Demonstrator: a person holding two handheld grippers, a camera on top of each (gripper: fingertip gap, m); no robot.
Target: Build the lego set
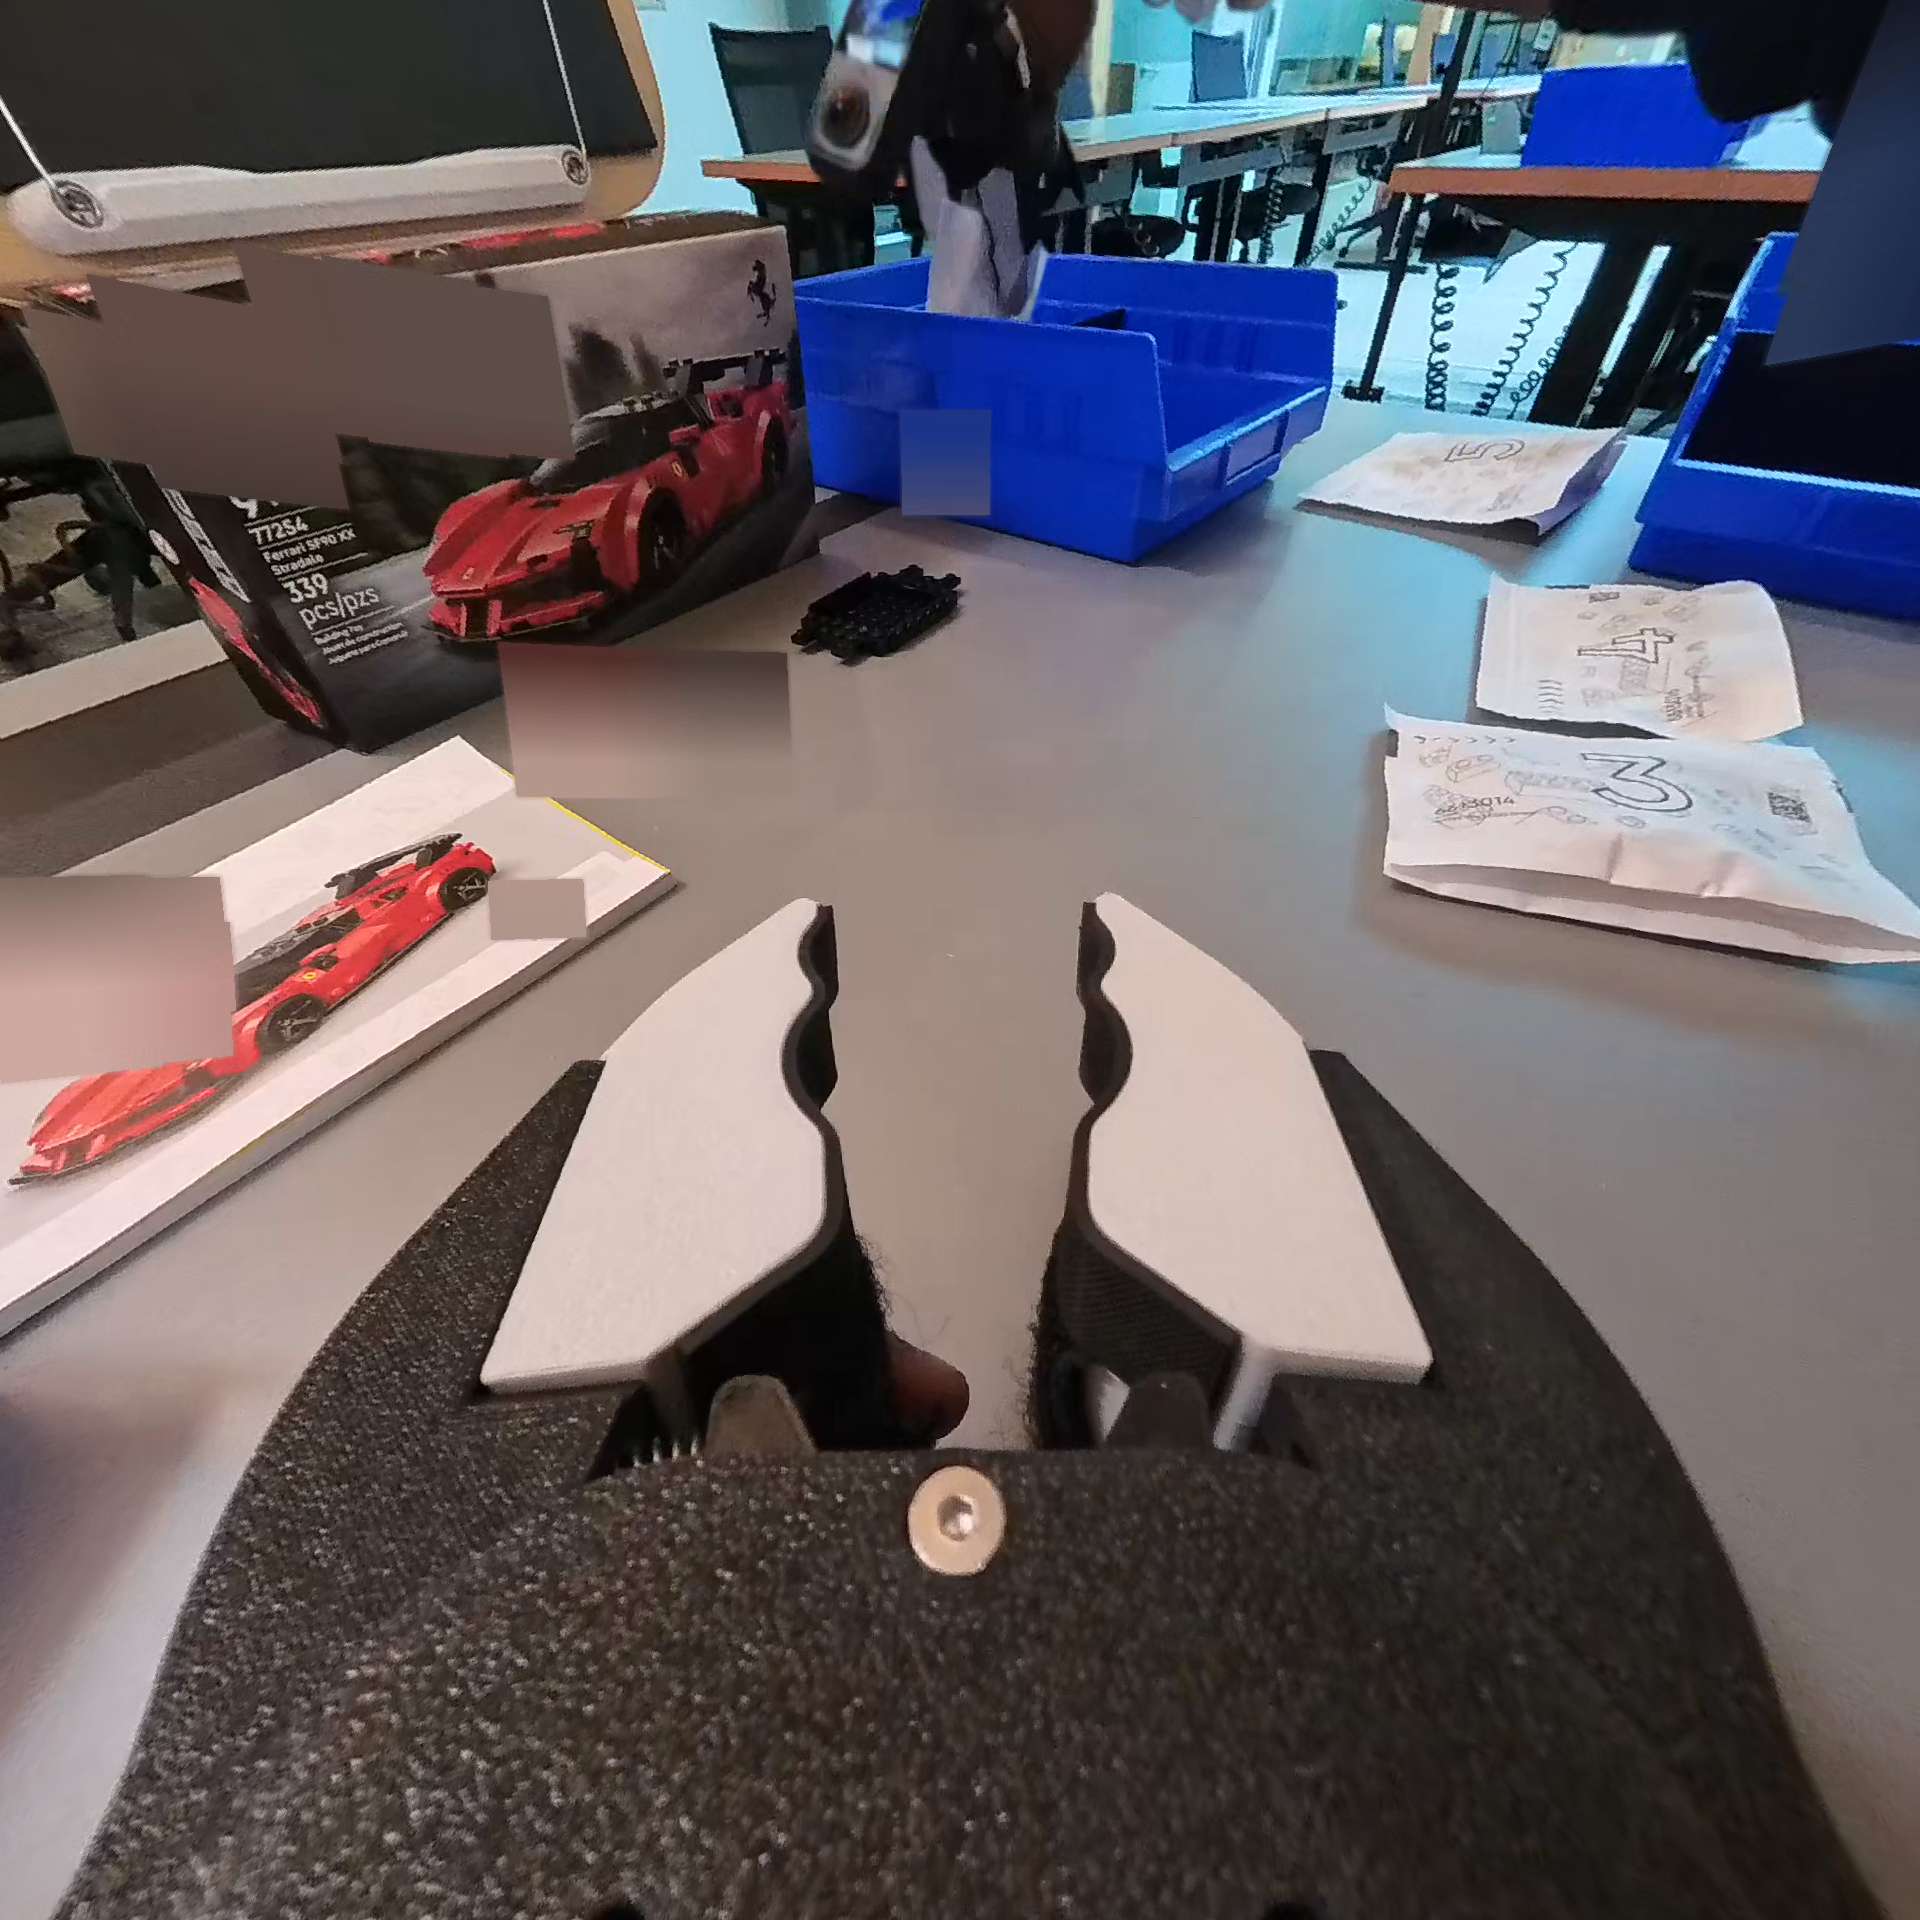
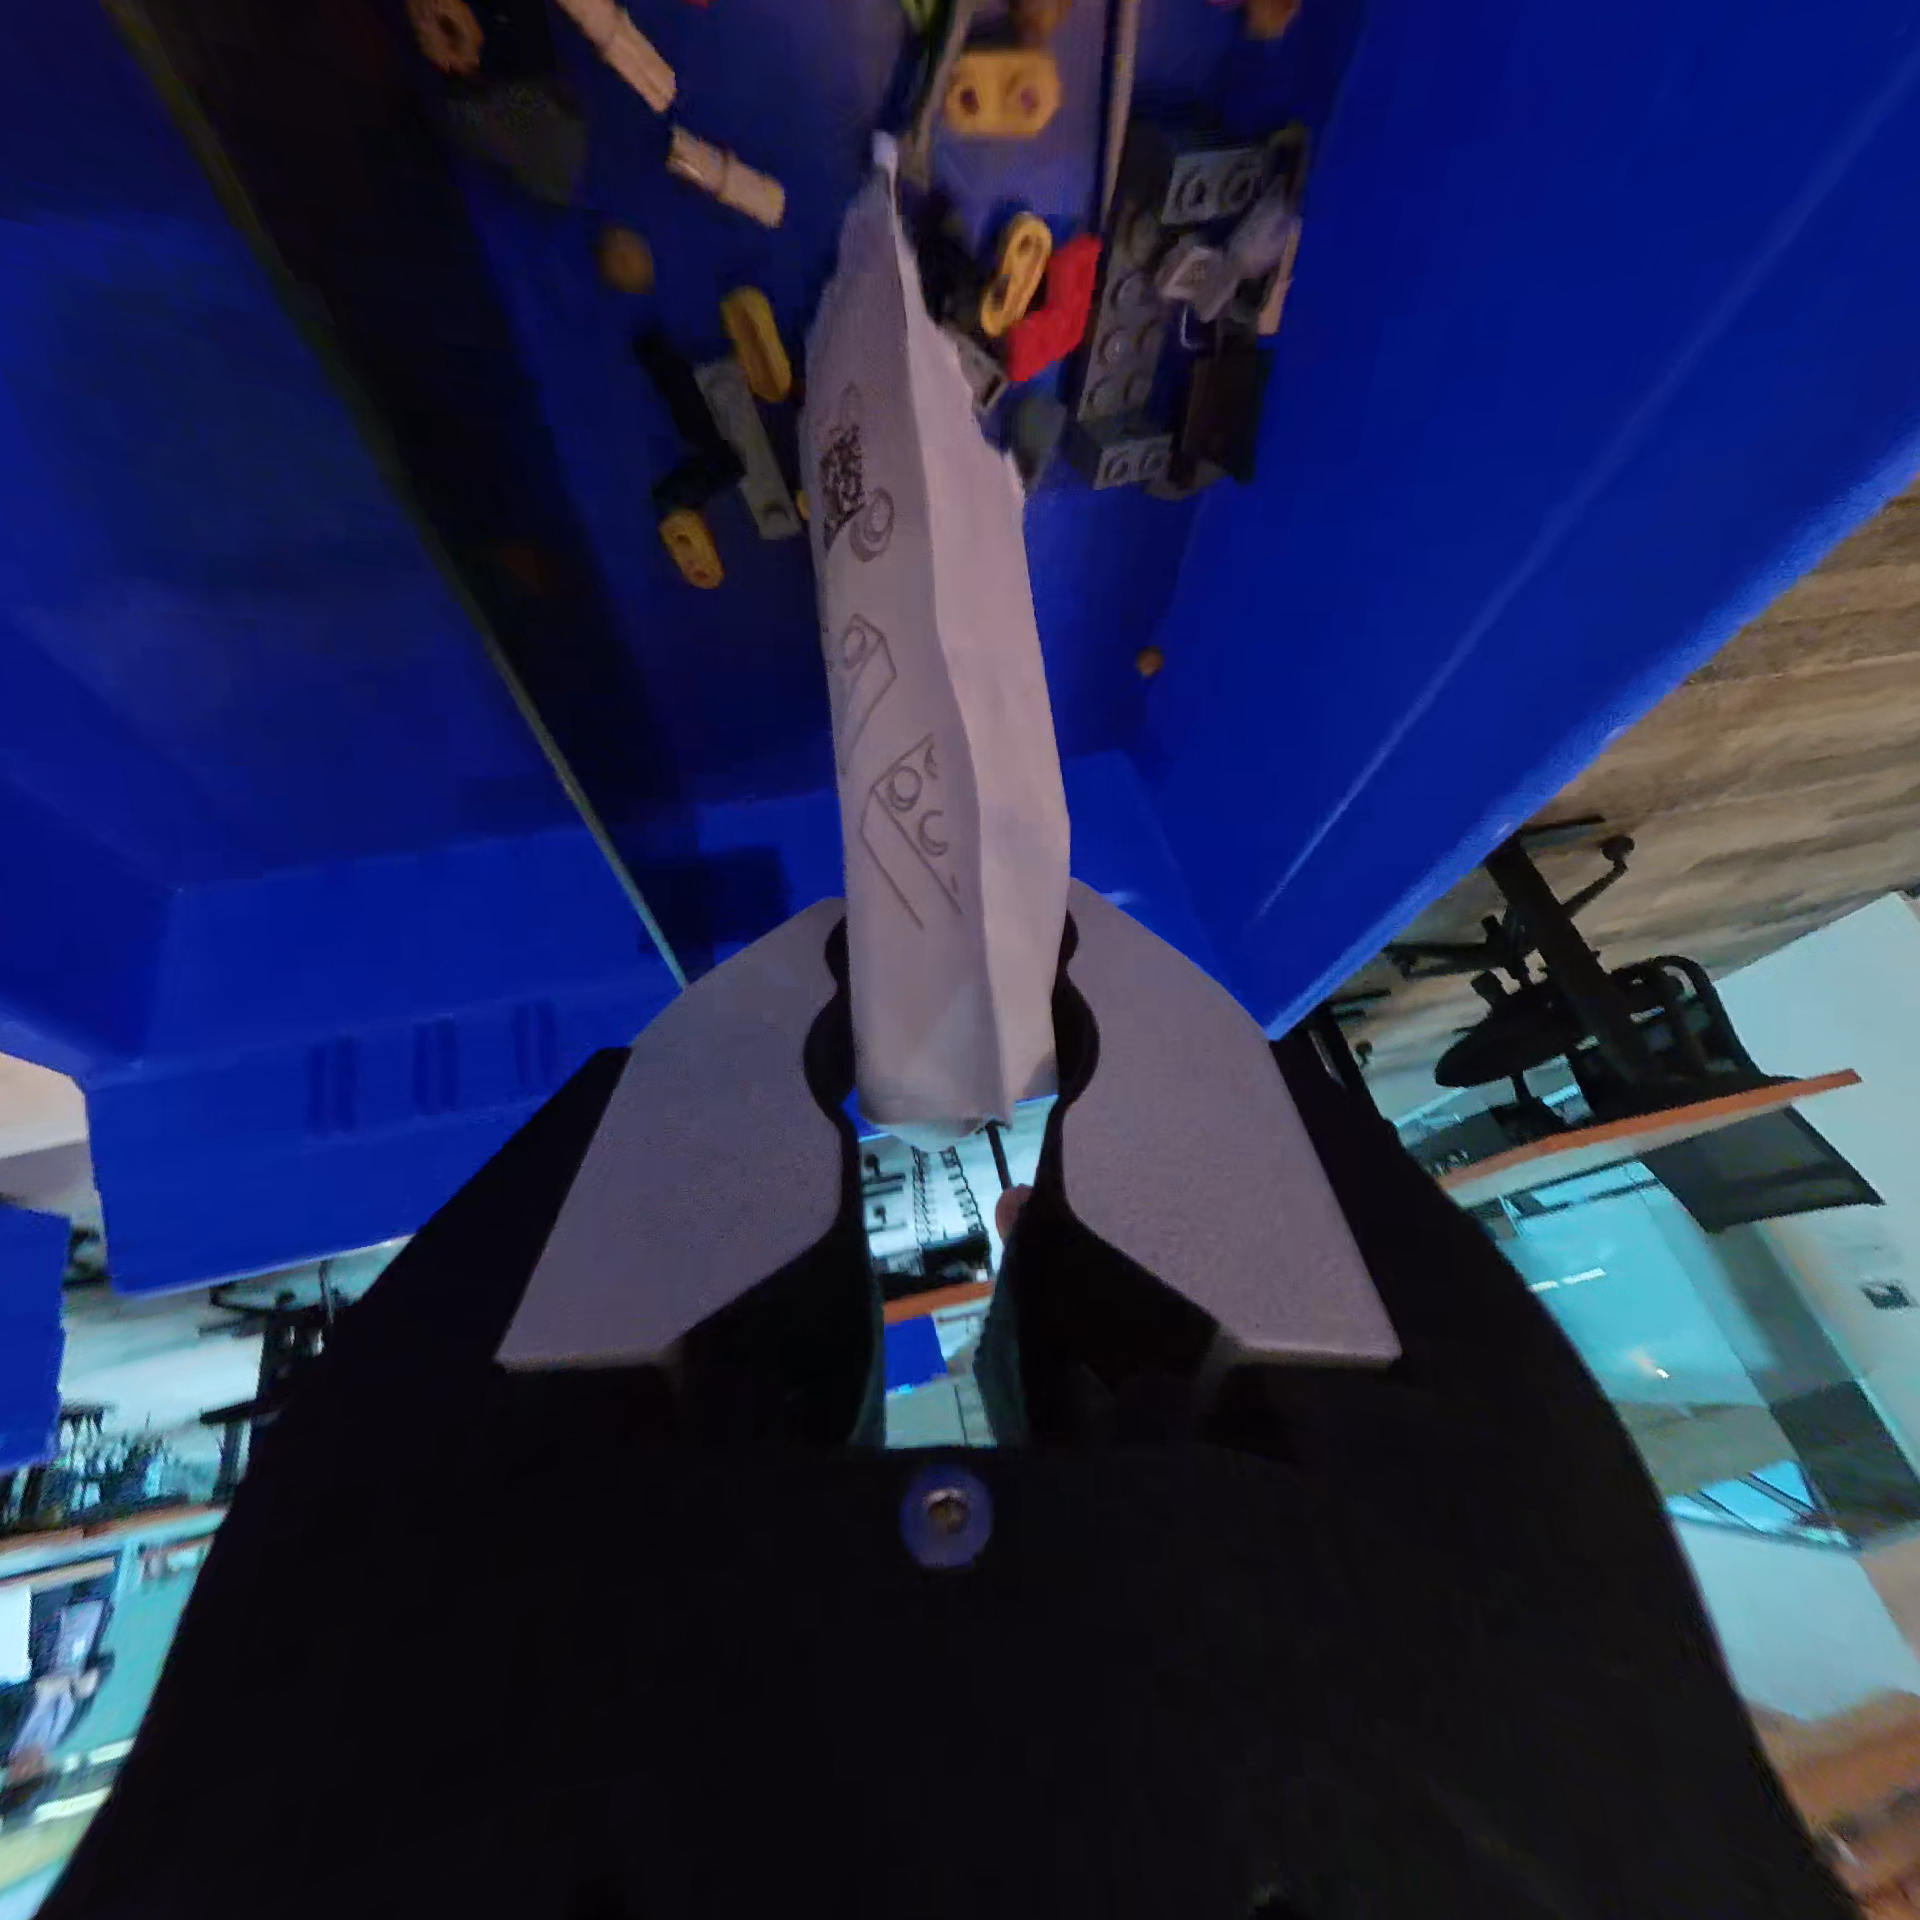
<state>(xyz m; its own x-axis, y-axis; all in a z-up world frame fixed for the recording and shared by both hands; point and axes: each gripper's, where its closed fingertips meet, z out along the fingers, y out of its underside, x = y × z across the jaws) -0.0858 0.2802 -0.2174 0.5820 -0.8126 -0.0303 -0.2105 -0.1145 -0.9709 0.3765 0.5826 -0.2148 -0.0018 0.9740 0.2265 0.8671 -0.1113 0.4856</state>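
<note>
My right gripper [image 2: 956, 935] is shut on a white paper bag [image 2: 935, 675] with printed brick drawings and holds it mouth-down over a blue bin [image 2: 1403, 468]. Several small toy bricks [image 2: 1132, 343], grey, yellow, red and black, lie in the bin beyond the bag's open end. The left wrist view shows this gripper [image 1: 977, 156] far off, with the bag [image 1: 971, 249] hanging into the blue bin [image 1: 1143, 416]. My left gripper [image 1: 956, 920] is open and empty, low over the grey table [image 1: 1039, 779].
A toy car box [image 1: 582, 468] stands at the left, with a black brick assembly [image 1: 878, 613] beside it. An instruction booklet [image 1: 312, 977] lies at the near left. Three numbered paper bags [image 1: 1631, 821] lie at the right, near a second blue bin [image 1: 1787, 488].
</note>
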